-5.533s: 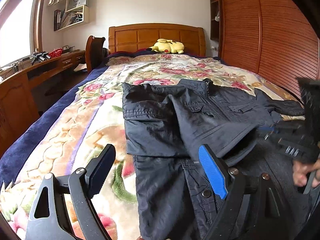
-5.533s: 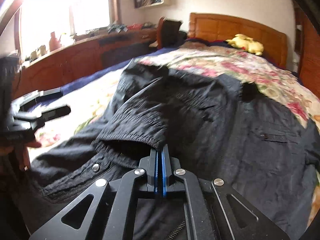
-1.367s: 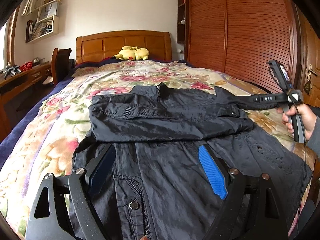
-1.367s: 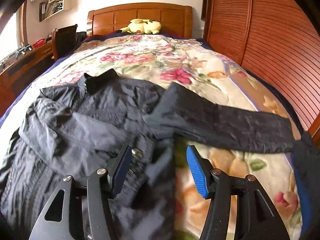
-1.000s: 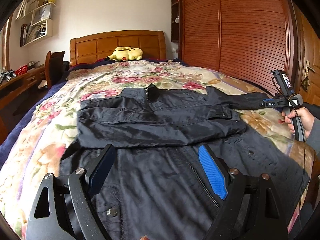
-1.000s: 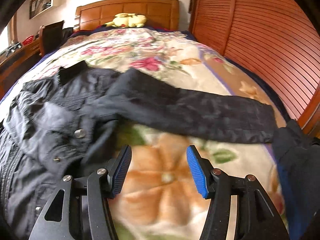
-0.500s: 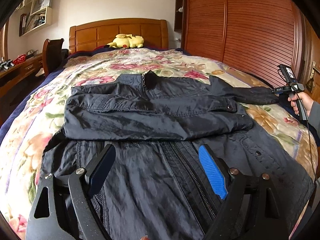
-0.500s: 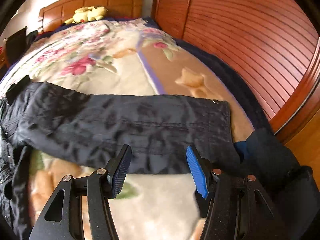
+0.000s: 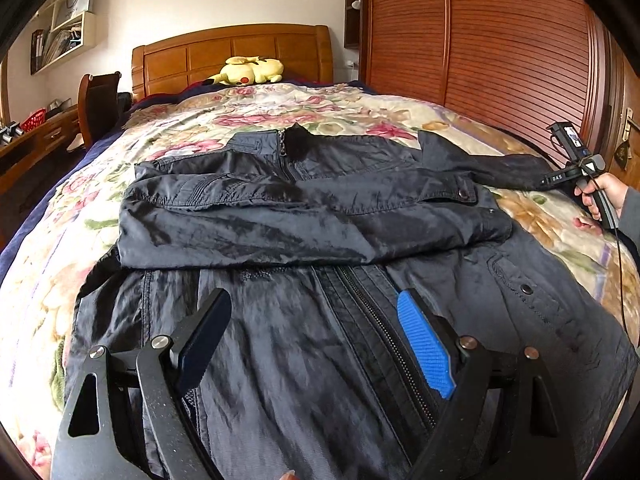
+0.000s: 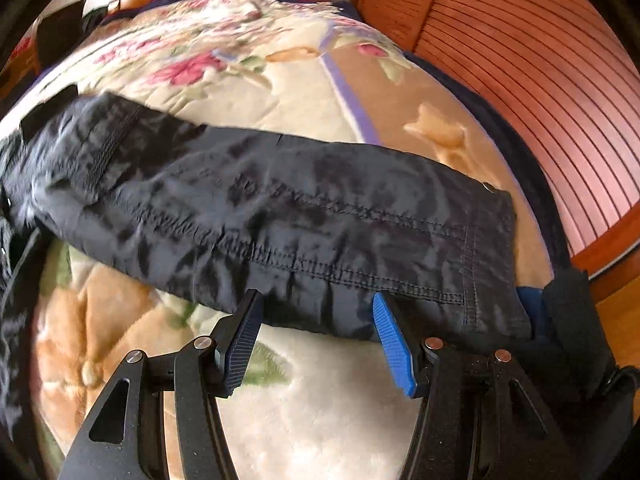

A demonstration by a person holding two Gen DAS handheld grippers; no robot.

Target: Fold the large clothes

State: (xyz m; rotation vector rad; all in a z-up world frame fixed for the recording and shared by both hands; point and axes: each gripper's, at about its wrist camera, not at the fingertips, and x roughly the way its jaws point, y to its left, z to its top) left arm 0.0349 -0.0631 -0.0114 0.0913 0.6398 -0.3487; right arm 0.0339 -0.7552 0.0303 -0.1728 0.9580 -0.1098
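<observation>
Bedroom furniture lines the left side in the left wrist view: a wall shelf, a wooden desk with a red basket on it, and a chair standing beside the bed. A flowered blanket covers the bed up to the wooden headboard, where a yellow plush toy lies against the boards. The black jacket lies spread over the middle of the blanket, collar toward the headboard and hem toward the foot edge. Its left sleeve is folded across the chest; its zip runs down the front. The left gripper hangs over the lower front of the jacket with its jaws wide apart and nothing between them. The right sleeve stretches flat toward the right edge of the bed, its cuff near that edge. The right gripper sits at the sleeve's near edge close to the cuff, jaws apart, tips just over the fabric and not pinching it. In the left wrist view a hand holds that gripper by its handle at the right edge of the bed. Slatted wooden wardrobe doors stand along the right side.
</observation>
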